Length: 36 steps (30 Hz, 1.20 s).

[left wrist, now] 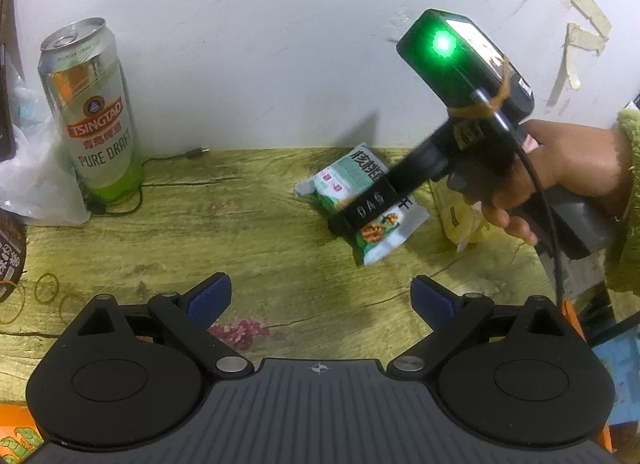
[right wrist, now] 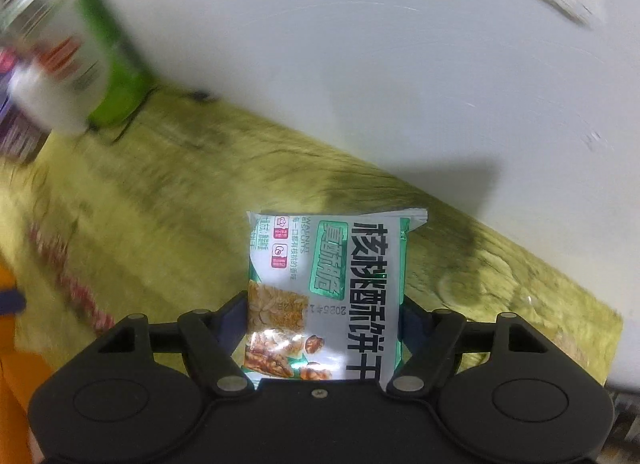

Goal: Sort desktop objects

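- Right gripper (right wrist: 322, 316) is clamped on the walnut biscuit packet (right wrist: 326, 288). In the right wrist view the blue pads press in on both long sides of the pack, and the pack sticks out forward, toward 12 o'clock.
- Same grab from the left wrist view: the right gripper (left wrist: 370, 210) sits at roughly 2 o'clock from centre, with the biscuit packet (left wrist: 360, 204) caught in its black tip. The pack looks tilted, and I can't tell whether its lower corner touches the table or hangs just above it.
- The person's right hand (left wrist: 568, 176), in a fuzzy green sleeve, wraps the handle at 3 o'clock, and a green light glows on the gripper's top unit.
- Left gripper (left wrist: 322, 304) has its tongs wide apart with nothing between them, just the yellow-green wood-grain table (left wrist: 248, 232) showing in the gap.
- A Tsingtao beer can (left wrist: 94, 104) stands upright at 10 o'clock against the white wall (left wrist: 280, 44), well apart from the packet. In the right wrist view the can (right wrist: 68, 60) is a blurry smear at 10 o'clock.
- A thin black cable (left wrist: 168, 162) runs along the table behind the can's base.
- A clear plastic bag (left wrist: 36, 180) sits just left of the can, touching it or close to it.
- A few rubber bands (left wrist: 47, 287) lie flat at 8 o'clock near the left edge.
- A yellow packet (left wrist: 460, 220) lies at 3 o'clock, partly hidden behind the right hand.
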Tool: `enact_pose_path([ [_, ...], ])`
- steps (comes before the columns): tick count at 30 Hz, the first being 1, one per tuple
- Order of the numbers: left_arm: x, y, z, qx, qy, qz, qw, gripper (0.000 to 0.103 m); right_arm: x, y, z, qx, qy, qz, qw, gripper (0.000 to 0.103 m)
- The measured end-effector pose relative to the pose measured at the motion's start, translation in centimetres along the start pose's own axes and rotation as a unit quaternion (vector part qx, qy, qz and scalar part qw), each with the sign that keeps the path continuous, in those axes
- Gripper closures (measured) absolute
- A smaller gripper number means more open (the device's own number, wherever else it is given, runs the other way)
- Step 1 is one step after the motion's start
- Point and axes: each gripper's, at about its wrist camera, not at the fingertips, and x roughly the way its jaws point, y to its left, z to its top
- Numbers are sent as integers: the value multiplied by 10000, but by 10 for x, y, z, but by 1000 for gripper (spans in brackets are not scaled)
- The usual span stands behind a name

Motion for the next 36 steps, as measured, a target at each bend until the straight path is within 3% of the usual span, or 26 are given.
enact_pose_path([
  [8,-1,-1,-1,7,17,-5,10000,6,-9,30,4,-1162,-76,288,9928,31],
  [13,-1,-2,-2,5,36,0,10000,6,-6,44,-1,-1517,-67,389,9876,30],
  [17,-1,-2,-1,-2,48,21,10000,6,-6,49,0,-1604,-135,377,9862,23],
  [26,3,-4,1,-5,55,14,10000,5,-31,39,-3,-1256,-502,519,9894,17],
  [32,3,-7,0,44,72,-6,10000,5,-51,14,-15,-366,-666,731,9944,16],
  [36,3,-5,1,39,88,8,10000,5,-63,-9,-26,435,-751,979,9914,15],
])
